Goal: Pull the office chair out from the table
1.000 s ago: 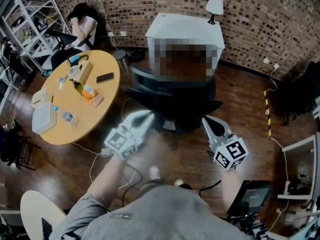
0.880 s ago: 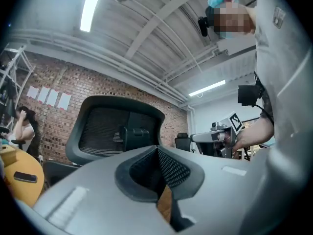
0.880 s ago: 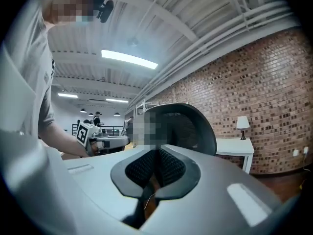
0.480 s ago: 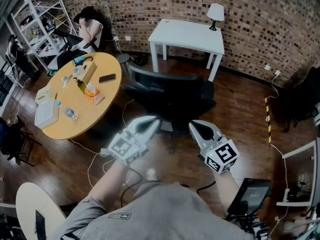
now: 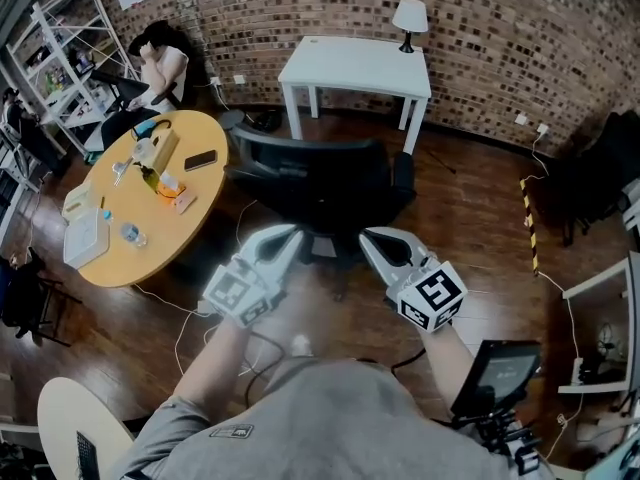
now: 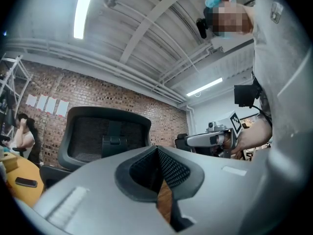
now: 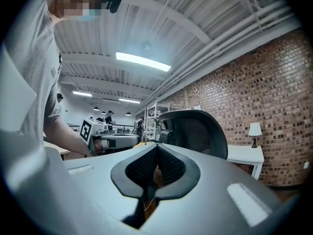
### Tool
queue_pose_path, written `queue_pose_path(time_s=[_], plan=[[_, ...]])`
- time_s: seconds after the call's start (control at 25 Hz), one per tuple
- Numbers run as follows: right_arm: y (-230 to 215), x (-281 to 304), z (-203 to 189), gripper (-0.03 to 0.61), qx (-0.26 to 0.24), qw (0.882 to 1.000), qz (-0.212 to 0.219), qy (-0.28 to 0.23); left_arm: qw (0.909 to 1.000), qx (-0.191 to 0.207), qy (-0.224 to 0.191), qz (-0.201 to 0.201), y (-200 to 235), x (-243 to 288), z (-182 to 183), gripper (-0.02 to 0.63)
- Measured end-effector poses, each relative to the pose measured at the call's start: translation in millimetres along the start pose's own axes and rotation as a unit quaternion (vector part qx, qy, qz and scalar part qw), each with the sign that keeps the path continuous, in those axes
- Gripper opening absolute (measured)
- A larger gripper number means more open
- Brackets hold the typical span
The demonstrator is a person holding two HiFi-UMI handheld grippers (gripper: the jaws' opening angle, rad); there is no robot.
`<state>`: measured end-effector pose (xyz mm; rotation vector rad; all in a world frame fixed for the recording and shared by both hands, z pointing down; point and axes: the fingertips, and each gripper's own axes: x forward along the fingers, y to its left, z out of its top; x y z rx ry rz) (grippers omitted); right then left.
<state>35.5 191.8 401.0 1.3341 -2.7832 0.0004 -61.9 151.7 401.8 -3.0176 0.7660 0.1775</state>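
The black office chair (image 5: 318,180) stands on the wooden floor with its mesh back toward me, a gap away from the white table (image 5: 355,63) behind it. My left gripper (image 5: 292,231) is shut and holds nothing, just short of the chair's left side. My right gripper (image 5: 366,236) is also shut and empty, near the chair's right side. The left gripper view shows its jaws (image 6: 156,149) closed, with the chair back (image 6: 105,136) ahead and the right gripper (image 6: 208,140) beside it. In the right gripper view the jaws (image 7: 156,149) are closed, with the chair back (image 7: 195,131) ahead.
A round wooden table (image 5: 195,213) with a phone, a bottle and boxes stands at the left. A person (image 5: 160,53) sits at the back left by metal shelves (image 5: 55,38). A lamp (image 5: 408,14) stands on the white table. Cables (image 5: 185,313) lie on the floor; a screen (image 5: 495,373) is at my right.
Both grippers have drawn back a little from the chair and come closer together. The chair keeps its place relative to the white table.
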Motion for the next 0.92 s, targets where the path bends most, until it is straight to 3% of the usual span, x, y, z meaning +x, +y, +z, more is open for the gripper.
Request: queue_pose_path(time_s=[0.92], plan=[[-12.3, 12.6, -3.3, 0.012, -0.002, 1.0, 0.002, 0.007, 0.9999, 0.004, 0.001, -0.012, 12.4, 14.4, -2.4, 0.002]])
